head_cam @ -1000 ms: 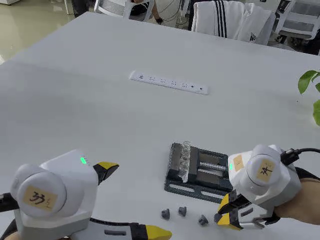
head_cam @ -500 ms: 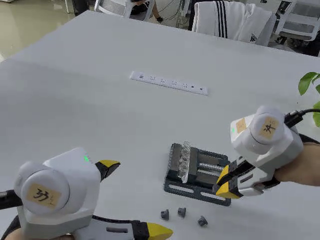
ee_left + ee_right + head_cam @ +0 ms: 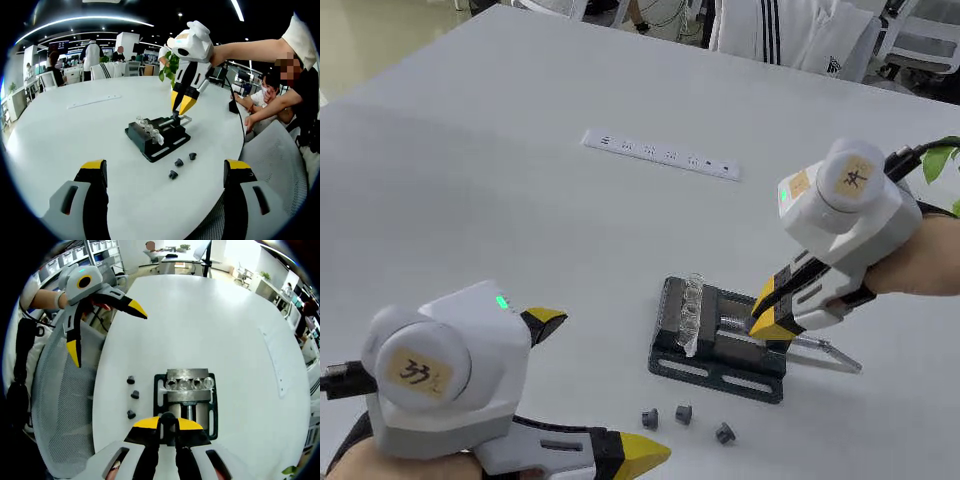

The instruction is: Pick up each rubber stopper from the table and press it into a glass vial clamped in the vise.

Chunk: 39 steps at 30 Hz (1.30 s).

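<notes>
My right gripper (image 3: 167, 426) has its jaws clenched on a dark rubber stopper (image 3: 167, 416) above the vise (image 3: 161, 390), with the glass vials (image 3: 190, 384) just ahead. My left gripper (image 3: 165, 169) is released wide, and three loose stoppers (image 3: 179, 162) lie on the desk (image 3: 75, 135) ahead between its jaws.

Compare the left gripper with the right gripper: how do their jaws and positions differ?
Jaws: the left gripper is wide open and empty, while the right gripper is closed on what looks like a rubber stopper.
Position: the left gripper is held near the person, apart from the vise, while the right gripper hangs above the vise with its tips pointing down.
Both have white bodies and yellow-tipped black jaws.
</notes>
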Motion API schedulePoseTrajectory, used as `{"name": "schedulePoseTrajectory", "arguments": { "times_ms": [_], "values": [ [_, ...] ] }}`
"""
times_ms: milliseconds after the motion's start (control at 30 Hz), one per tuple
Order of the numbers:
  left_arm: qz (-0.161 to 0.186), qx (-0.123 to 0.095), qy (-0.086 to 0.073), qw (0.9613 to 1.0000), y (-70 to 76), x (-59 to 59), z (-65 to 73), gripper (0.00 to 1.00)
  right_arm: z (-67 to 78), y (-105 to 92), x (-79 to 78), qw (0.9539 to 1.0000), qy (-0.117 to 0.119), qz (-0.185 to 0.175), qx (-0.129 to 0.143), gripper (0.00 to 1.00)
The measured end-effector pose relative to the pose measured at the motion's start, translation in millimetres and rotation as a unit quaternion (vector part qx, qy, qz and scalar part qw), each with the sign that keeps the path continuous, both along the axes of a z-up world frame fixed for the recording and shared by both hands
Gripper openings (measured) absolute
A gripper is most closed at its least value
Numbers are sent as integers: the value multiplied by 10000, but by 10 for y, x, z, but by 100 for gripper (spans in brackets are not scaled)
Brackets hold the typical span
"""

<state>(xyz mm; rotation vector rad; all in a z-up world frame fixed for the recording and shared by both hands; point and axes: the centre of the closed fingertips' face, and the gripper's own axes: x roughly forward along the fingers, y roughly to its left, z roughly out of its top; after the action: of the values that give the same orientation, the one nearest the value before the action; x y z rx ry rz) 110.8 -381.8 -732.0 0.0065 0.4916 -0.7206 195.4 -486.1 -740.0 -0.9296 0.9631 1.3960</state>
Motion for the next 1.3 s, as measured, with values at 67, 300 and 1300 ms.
{"name": "schedulePoseTrajectory", "arguments": {
  "times_ms": [67,300,1300],
  "values": [
    [-9,8,14,10000,10,3,-7,96,25,35,72,10000,3,12,-4,7],
    [-39,42,63,10000,17,22,-31,96,117,136,220,10000,-18,61,-28,6],
    [-123,104,252,9996,42,134,-126,96,-102,477,615,9997,84,238,-60,6]
  ]
}}
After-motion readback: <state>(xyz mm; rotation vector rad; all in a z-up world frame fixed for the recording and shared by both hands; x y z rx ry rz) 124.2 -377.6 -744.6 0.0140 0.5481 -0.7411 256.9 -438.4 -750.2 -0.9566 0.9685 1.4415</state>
